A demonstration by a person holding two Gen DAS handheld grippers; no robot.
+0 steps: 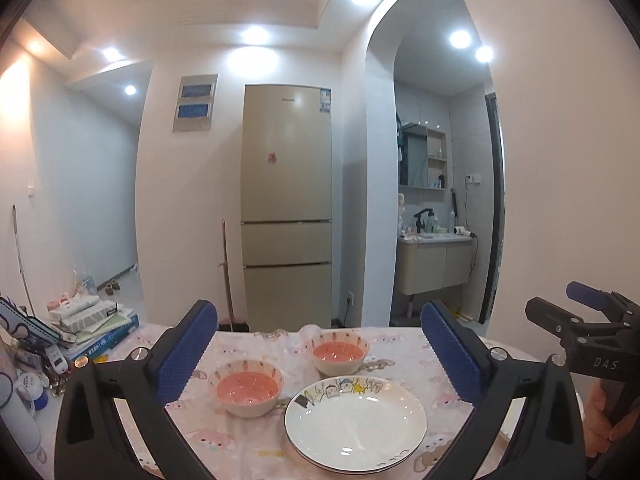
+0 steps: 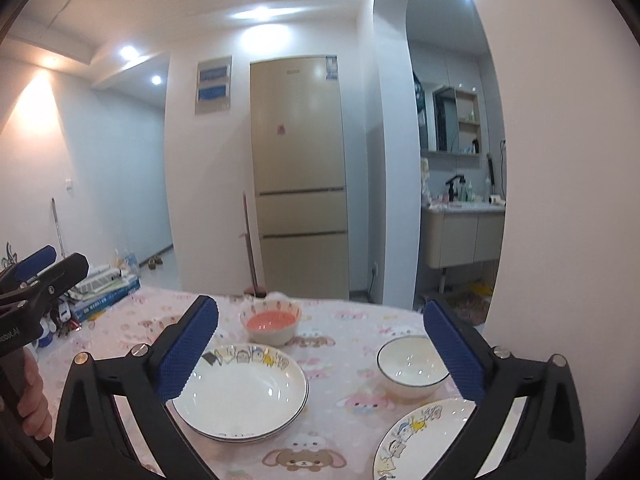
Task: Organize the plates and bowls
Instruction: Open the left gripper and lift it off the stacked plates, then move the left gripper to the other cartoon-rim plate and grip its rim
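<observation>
Gripper gapes above white cartoon-rimmed plates.

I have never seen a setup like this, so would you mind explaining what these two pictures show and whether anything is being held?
There is no robot: a person holds a handheld two-finger clamp in each hand, with a wide-angle camera on each looking along its blue-padded fingers. One picture comes from the left gripper, the other from the right gripper. Both are open and hold nothing. Below lies a table with a pink cartoon cloth. On it stand two pink-lined bowls, a white bowl, a stack of cartoon-rimmed plates and another such plate. A fridge stands behind.
</observation>
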